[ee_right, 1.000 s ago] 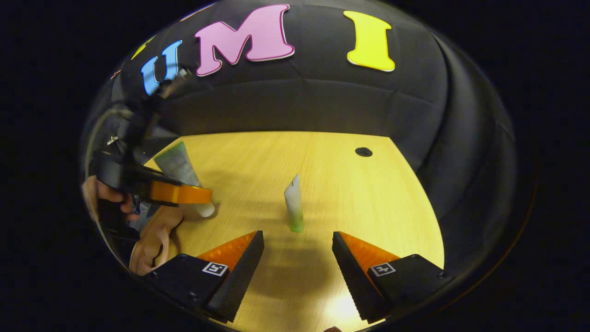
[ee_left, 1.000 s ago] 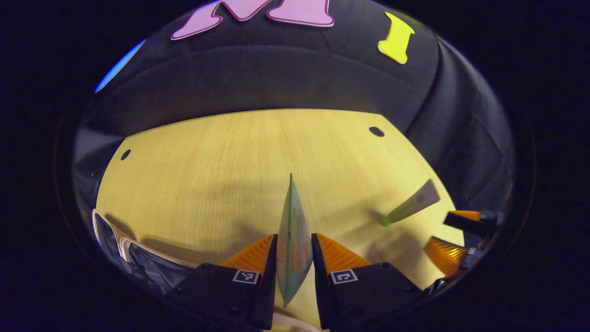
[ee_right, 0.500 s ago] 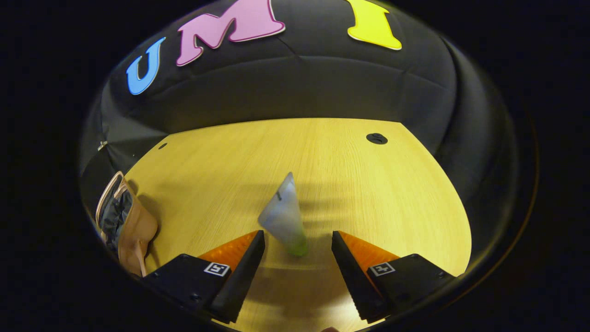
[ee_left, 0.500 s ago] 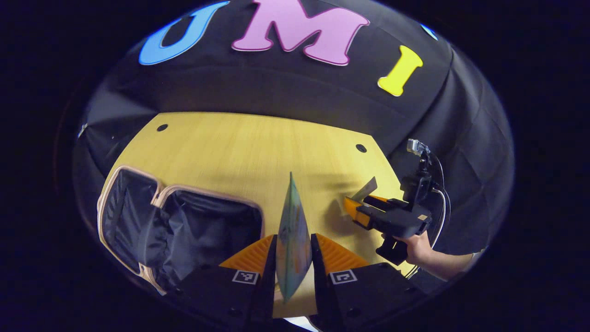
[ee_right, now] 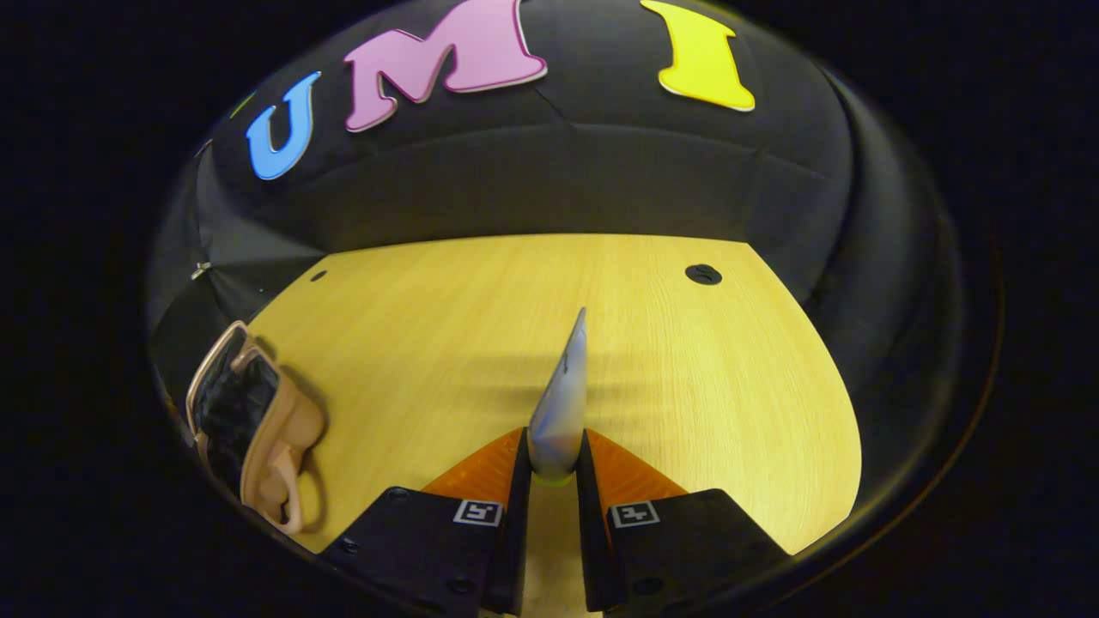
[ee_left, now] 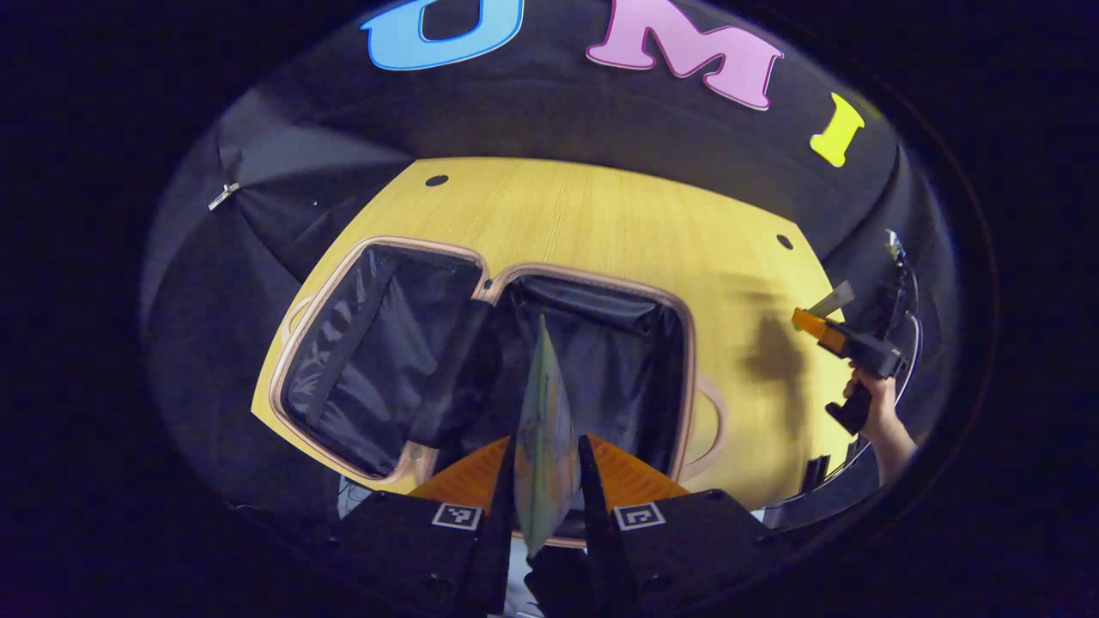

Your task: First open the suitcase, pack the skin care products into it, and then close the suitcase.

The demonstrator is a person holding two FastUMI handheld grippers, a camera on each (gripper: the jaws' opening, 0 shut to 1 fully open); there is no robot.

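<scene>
I am holding one tube (ee_left: 543,421) pinched in the left gripper (ee_left: 544,481) over the open suitcase (ee_left: 678,343), and another tube (ee_right: 562,403) clamped in the right gripper (ee_right: 551,481); lowering well inside the right compartment before releasing seems wisest.

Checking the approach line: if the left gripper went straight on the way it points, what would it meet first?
Probably the dark lining of the open suitcase; the left gripper, shut on a tube, points into its right half. Depth is unclear.

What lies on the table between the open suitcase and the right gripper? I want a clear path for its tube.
In the right gripper view, only bare table lies between the suitcase and the right gripper, shut on its tube.
</scene>
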